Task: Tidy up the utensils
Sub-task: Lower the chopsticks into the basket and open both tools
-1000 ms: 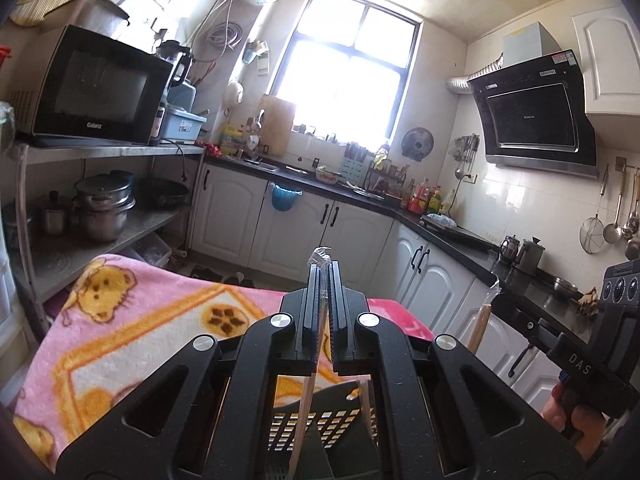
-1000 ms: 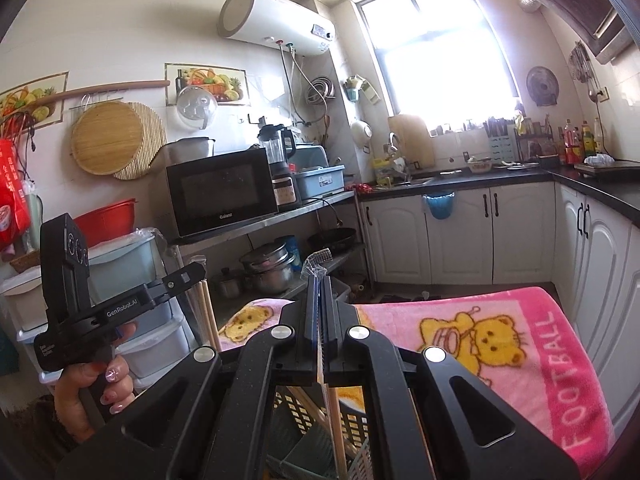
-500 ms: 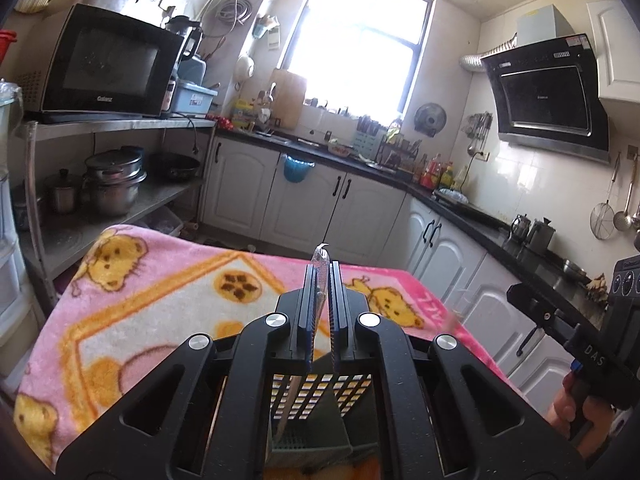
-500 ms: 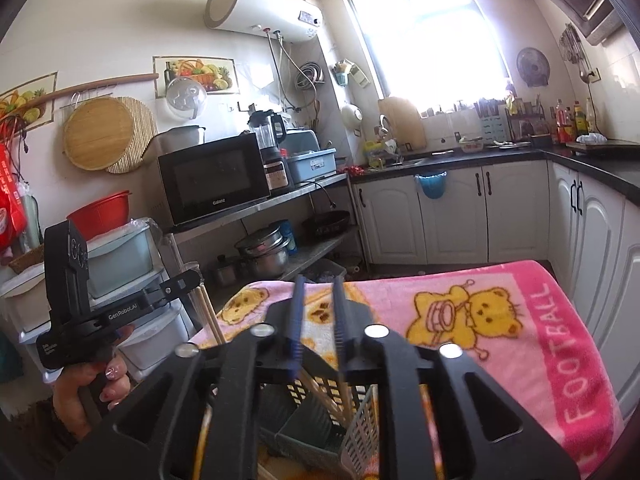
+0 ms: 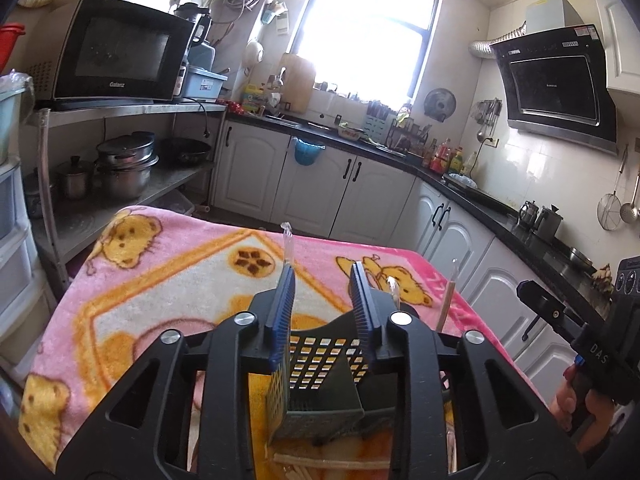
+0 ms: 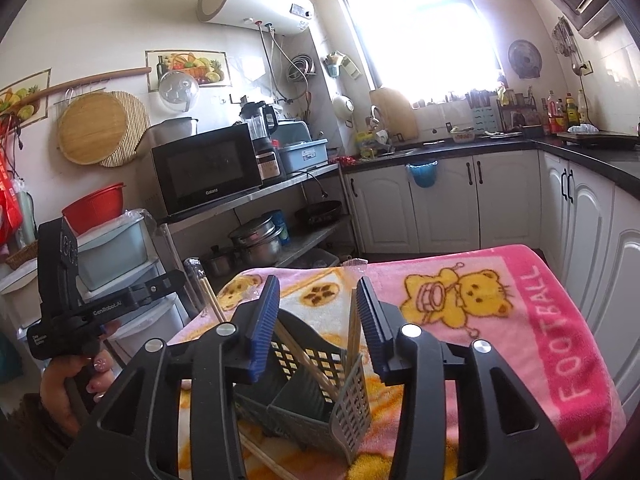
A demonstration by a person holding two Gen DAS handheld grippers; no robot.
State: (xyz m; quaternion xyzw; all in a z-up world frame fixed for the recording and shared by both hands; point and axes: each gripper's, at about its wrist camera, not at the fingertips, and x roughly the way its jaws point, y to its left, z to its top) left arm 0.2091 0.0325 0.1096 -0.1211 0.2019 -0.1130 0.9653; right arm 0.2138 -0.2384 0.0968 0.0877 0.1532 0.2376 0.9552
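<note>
My left gripper (image 5: pixel 323 280) and right gripper (image 6: pixel 316 296) have both just been spreading, nothing pinched between the pads. Below them one grey perforated utensil caddy (image 6: pixel 316 400) sits on the pink bear blanket (image 6: pixel 500 304), two wrapped chopstick pairs (image 6: pixel 354 328) leaning inside (wrappers clear, sticks pale wood). More loose sticks (image 5: pixel 320 466) lie beside its base.

We see a pink blanket (image 5: pixel 168 280) patterned with yellow bears, an orange border and white "FOOTBALL" letters on a darker pink band. On it stands a dark grey holder (image 6: pixel 316 396) with a square-grid wall. The chopsticks (image 6: pixel 354 332) are pale wood in clear wrap. Each gripper (image 5: pixel 322 300) (image 6: pixel 316 304) is black with ribbed blue pads. Far off, we see white cabinets (image 5: pixel 312 184), a black microwave (image 6: pixel 206 170) and a red bowl (image 6: pixel 94 202).
</note>
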